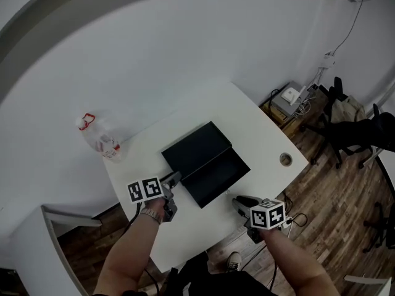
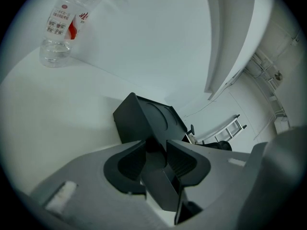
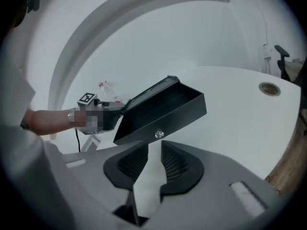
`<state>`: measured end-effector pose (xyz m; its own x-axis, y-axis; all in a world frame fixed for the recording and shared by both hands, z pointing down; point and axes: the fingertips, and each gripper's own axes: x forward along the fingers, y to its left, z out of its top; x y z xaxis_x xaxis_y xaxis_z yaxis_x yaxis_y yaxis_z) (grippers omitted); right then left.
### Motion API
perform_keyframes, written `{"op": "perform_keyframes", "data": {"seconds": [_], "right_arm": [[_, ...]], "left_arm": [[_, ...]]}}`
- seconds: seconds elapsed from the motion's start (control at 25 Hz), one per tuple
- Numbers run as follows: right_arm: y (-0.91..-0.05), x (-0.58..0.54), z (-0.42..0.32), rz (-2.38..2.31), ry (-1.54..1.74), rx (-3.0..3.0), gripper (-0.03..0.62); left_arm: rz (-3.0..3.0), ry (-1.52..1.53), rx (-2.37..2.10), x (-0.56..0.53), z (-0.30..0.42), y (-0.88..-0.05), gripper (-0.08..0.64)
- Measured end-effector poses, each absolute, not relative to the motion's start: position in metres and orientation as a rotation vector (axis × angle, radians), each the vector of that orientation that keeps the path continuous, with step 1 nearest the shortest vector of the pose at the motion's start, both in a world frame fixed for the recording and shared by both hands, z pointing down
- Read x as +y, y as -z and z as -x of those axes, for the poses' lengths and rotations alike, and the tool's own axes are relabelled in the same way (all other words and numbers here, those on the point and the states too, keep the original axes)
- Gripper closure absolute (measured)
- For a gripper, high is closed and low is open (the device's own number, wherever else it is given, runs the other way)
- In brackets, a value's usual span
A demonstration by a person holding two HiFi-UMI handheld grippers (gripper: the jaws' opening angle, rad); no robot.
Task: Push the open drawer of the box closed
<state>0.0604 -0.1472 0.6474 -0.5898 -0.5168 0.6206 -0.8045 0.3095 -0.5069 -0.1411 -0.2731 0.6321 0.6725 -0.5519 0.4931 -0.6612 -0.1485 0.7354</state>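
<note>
Black rectangular box (image 1: 196, 145) on white table (image 1: 259, 128), black drawer (image 1: 216, 176) pulled out toward right gripper (image 1: 238, 200): jaws spread, nothing between. Left gripper (image 1: 174, 179) spread around box's left corner, not pinching.

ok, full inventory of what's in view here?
box: 1, black, middle of the table
drawer: 1, black, pulled out of the box toward the person; silver knob on its front
water bottle: 1, clear with red label, far-left table corner
table: 1, white, under the box and bottle
cable grommet: 1, metal ring, right side of the tabletop
office chair: 1, black, on the wood floor at right
left gripper: 1, grey, at the box's left corner, jaws apart with the box's edge between them
right gripper: 1, grey, just short of the drawer front, jaws apart, empty
</note>
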Motion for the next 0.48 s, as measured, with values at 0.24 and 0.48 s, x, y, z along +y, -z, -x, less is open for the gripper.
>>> {"op": "perform_keyframes", "data": {"seconds": [0.24,0.48], "right_arm": [[-0.665,-0.165,-0.054,-1.149,-1.143,-2.189,0.489],[-0.674,-0.168,-0.041,-1.095,-1.148,-2.186,0.479]], "left_arm": [[-1.826,-0.124,-0.936,-0.273,0.141,-0.632,0.416],[-1.820,-0.123,-0.931,-0.272,0.141,-0.633,0.416]]}}
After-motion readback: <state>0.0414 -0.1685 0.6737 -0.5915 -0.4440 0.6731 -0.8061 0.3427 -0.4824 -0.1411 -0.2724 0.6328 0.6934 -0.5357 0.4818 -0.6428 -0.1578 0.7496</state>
